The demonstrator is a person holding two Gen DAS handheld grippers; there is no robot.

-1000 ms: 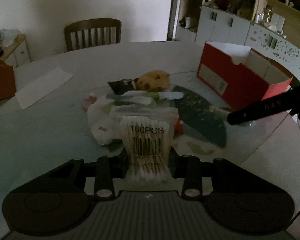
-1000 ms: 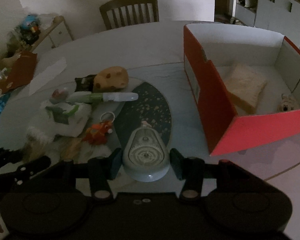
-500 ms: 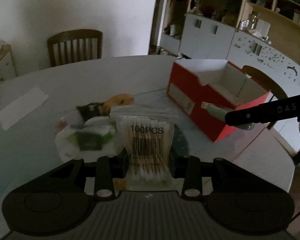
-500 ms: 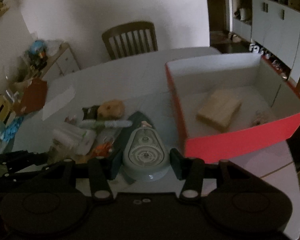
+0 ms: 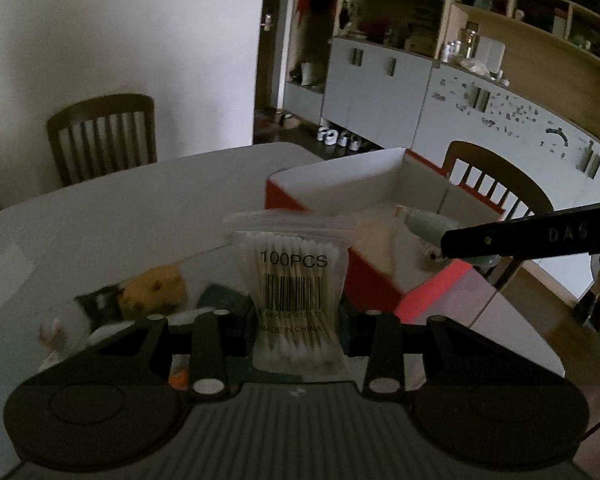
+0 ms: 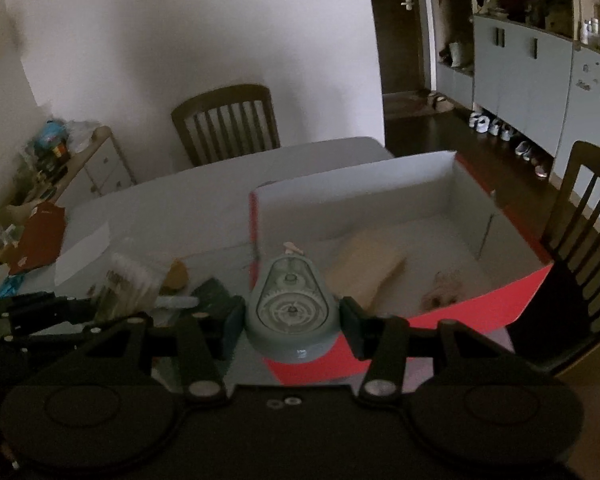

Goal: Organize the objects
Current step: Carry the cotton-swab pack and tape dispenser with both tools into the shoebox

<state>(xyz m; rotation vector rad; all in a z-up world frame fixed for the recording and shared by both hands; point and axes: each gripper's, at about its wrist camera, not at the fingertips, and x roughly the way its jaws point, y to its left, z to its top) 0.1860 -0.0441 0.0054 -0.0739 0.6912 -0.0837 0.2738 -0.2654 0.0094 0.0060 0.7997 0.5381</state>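
My left gripper (image 5: pixel 298 330) is shut on a clear bag of cotton swabs (image 5: pixel 296 280) marked 100PCS, held upright above the table. My right gripper (image 6: pixel 292 322) is shut on a grey teardrop-shaped tape dispenser (image 6: pixel 290 304) with visible gears, hanging over the near left corner of the red box (image 6: pixel 480 314). The box is open, white inside, and holds a tan slab (image 6: pixel 368 268) and a small pale toy (image 6: pixel 444 290). In the left wrist view the dispenser (image 5: pixel 428 224) sits over the red box (image 5: pixel 364 280).
A pile stays on the table to the left of the box: a yellow spotted lump (image 5: pixel 152 288), a dark oval piece (image 5: pixel 220 296), white wrapping (image 5: pixel 72 320). White paper (image 6: pixel 84 252) lies further left. Wooden chairs (image 6: pixel 224 124) (image 6: pixel 588 208) stand behind and right of the table.
Both grippers have risen and swung right toward the red box, each carrying its item. The dispenser has left the dark oval piece and now hangs over the box corner.
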